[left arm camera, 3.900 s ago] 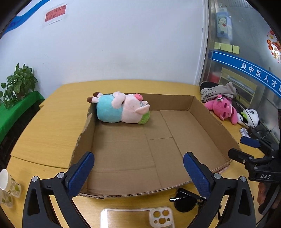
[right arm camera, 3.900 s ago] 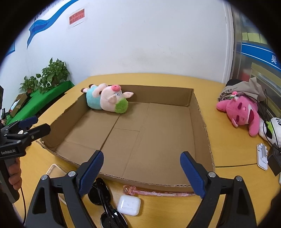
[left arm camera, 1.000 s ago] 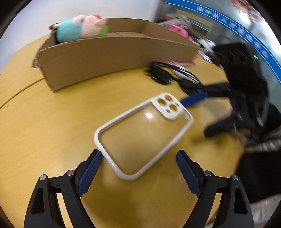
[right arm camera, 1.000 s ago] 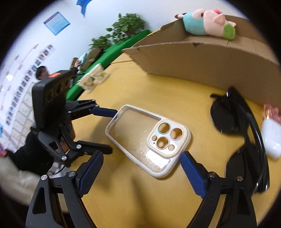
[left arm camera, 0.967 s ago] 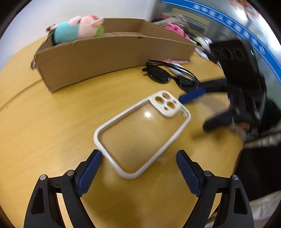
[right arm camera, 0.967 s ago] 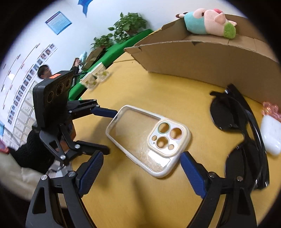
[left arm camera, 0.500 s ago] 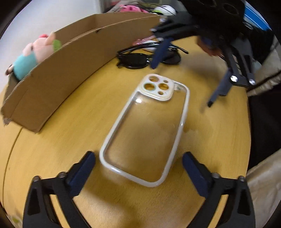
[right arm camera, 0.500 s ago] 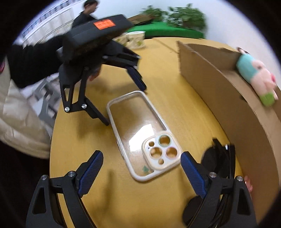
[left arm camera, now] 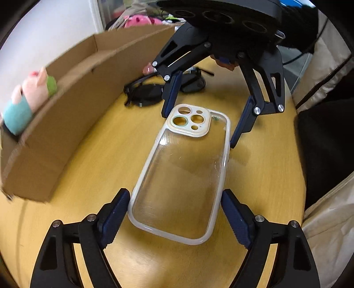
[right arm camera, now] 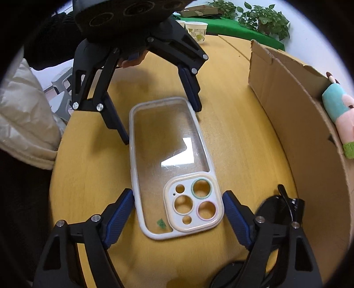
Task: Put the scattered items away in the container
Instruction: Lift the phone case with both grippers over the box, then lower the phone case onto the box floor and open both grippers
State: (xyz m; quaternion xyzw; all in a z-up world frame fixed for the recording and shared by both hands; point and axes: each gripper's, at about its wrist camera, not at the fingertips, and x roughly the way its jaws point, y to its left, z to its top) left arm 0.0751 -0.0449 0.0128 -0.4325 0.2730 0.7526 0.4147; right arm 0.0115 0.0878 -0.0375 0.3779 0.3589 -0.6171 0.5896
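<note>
A clear phone case [left arm camera: 181,177] with a cream rim and camera block lies flat on the wooden table [left arm camera: 93,168]. My left gripper [left arm camera: 174,192] straddles its plain end, jaws closing, blue pads right beside the long edges. From the opposite side my right gripper [right arm camera: 177,193] straddles the camera end [right arm camera: 194,203], also closing, with its pads at the rim. Whether any pad presses on the case I cannot tell. Each gripper shows in the other's view: right gripper [left arm camera: 198,130], left gripper [right arm camera: 161,125]. The cardboard box [left arm camera: 66,106] holds a plush pig [left arm camera: 26,99].
Black sunglasses [left arm camera: 146,95] lie between the case and the box wall [right arm camera: 298,124]. A small pink item [left arm camera: 147,68] sits by the box. Paper cups [right arm camera: 197,31] and plants [right arm camera: 254,17] stand at the table's far side. A beige jacket [right arm camera: 22,110] is at the table edge.
Both grippers have rolled and come in over the case from opposite ends. Their jaws now stand narrower, with the pads next to the case's long edges. The case has not moved.
</note>
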